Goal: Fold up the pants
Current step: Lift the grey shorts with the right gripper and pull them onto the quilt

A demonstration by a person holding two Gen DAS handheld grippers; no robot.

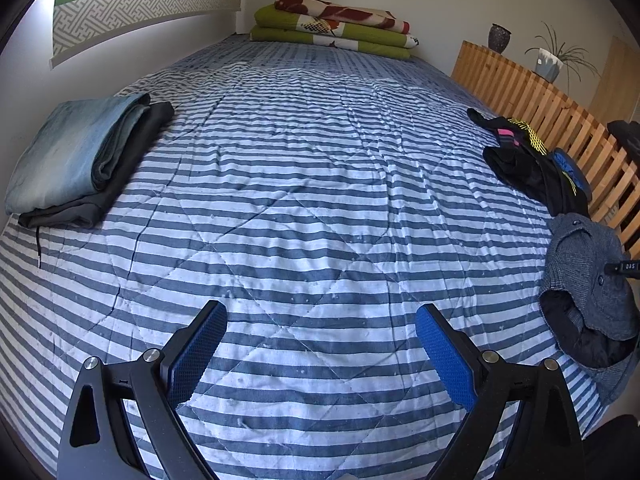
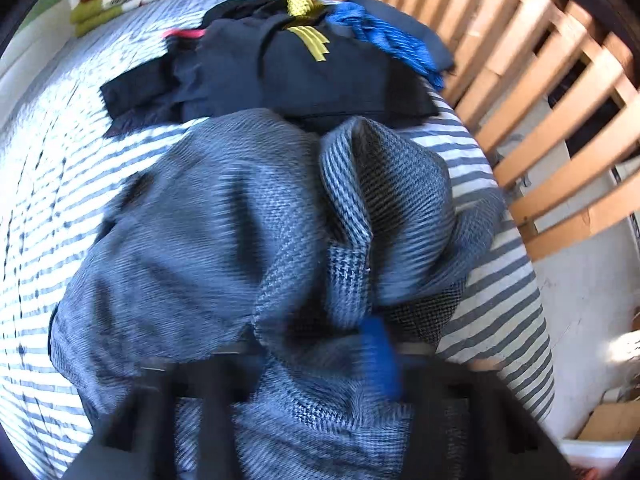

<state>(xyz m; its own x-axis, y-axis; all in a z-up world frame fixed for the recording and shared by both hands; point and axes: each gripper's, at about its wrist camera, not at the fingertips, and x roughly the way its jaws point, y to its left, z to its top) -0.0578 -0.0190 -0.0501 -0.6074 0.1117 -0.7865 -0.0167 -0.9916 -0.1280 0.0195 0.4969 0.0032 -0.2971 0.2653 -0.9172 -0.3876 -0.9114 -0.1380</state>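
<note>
The left tongs (image 1: 320,356) are spread wide above the striped bed (image 1: 304,184), gripping nothing. At its right edge, the grey pants (image 2: 224,216) are pinched by the right tongs (image 2: 320,364).

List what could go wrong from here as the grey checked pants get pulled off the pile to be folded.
1. The right gripper looks closed on a bunched fold of the grey checked pants, not the waistband; they may lift crumpled or slip.
2. The pants touch the dark clothes pile; pulling could drag it.
3. They lie at the bed's edge by the wooden slats, so cloth could slide off.
</note>
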